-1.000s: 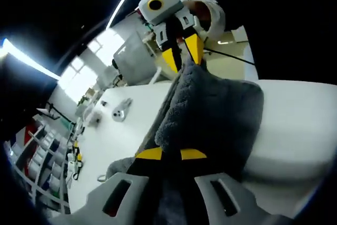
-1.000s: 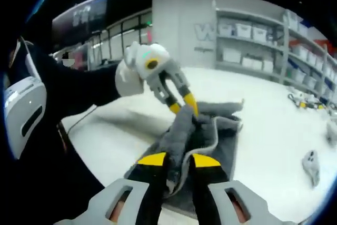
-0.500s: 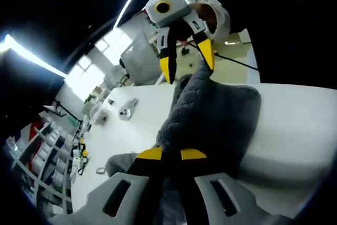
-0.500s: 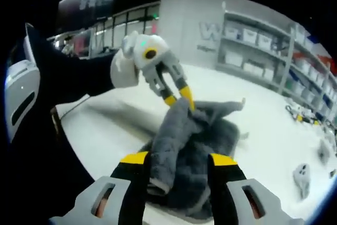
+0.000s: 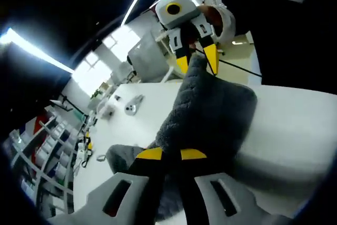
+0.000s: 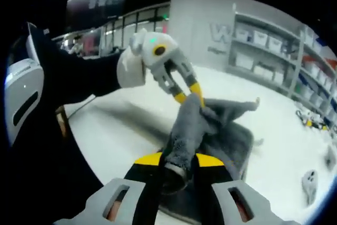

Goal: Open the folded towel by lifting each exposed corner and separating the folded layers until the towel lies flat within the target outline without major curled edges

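A grey towel (image 5: 210, 111) hangs bunched above the white table (image 5: 295, 125), stretched between both grippers. In the left gripper view my left gripper (image 5: 171, 155) is shut on one end of it, and the right gripper (image 5: 197, 64) at the top pinches the far end between its yellow tips. In the right gripper view my right gripper (image 6: 178, 160) is shut on a thick rolled fold of the towel (image 6: 221, 130). The left gripper (image 6: 189, 93) holds the upper end there, while the rest of the cloth lies crumpled on the table (image 6: 121, 130).
Small metal parts (image 5: 134, 106) lie further along the table, and another small object (image 6: 310, 183) sits at its right. Shelves with bins (image 6: 263, 40) line the back wall. A person in dark clothing (image 6: 63, 88) stands at the table's near edge.
The right gripper opened half a second ago and has since closed on a thicker fold of the towel. The left gripper has kept its hold, and the towel is raised a little higher.
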